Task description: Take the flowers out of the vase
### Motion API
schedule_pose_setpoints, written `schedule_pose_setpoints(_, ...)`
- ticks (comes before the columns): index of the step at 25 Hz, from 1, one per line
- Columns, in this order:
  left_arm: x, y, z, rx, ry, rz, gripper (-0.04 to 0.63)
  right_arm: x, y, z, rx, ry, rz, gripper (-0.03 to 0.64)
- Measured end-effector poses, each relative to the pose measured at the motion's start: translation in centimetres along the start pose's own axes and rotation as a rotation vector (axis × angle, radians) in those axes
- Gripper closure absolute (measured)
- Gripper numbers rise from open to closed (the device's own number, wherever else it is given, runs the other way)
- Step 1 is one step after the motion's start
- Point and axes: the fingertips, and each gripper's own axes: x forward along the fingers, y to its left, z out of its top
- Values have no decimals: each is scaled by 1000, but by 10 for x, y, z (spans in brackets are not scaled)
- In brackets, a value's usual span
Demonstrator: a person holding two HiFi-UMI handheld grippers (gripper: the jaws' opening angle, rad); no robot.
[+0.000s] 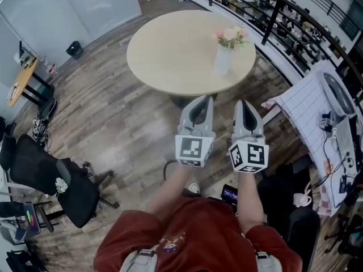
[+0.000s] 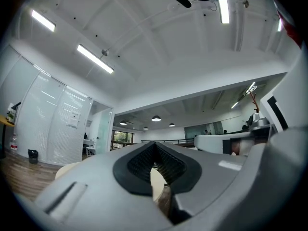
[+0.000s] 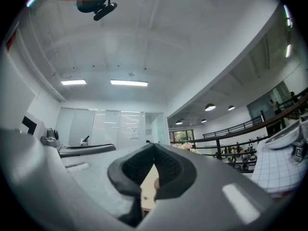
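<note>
A white vase [image 1: 222, 60] with pink flowers [image 1: 230, 37] stands upright on the right part of a round beige table [image 1: 170, 55]. Both grippers are held side by side over the wooden floor, short of the table's near edge and pointing toward it. My left gripper [image 1: 204, 97] has its jaws together with nothing between them, as the left gripper view also shows [image 2: 155, 142]. My right gripper [image 1: 242, 102] is likewise shut and empty [image 3: 154, 144], and it sits nearer the vase. In the right gripper view the flowers [image 3: 185, 146] peek just over the jaw.
Black office chairs [image 1: 51, 174] stand at the left. A table with a white checked cloth [image 1: 312, 103] and cables is at the right. A dark railing [image 1: 272, 10] curves behind the round table. A small desk [image 1: 22, 81] and a bin [image 1: 75, 50] are far left.
</note>
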Motion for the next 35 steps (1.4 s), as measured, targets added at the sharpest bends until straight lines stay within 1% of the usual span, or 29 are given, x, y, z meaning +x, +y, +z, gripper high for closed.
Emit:
schedule_pose_setpoints(6,14,18,-4,0,-5,-14,591,21,6,-2,-1,-16,-8,614)
schedule_pose_setpoints(12,36,25,-14,-7,-3,-21,591,42,-4,-7,-13,-17,-16,614)
schedule_pose_setpoints(17,70,29,-26,-6,-3,-18,591,71,-26,-11,-16,-28,-14,614)
schedule_pose_setpoints(25,134,31,-43,7,10,-19,591,124,-74,-28,14,-4,-20,614)
schedule_pose_setpoints(29,161,39,-45,3,9,-4,591,151,-85,-25,29,-16,9,614)
schedule_pose_setpoints(35,205,42,-53,5,20,15,591,185,-105,-27,19,-14,42,614)
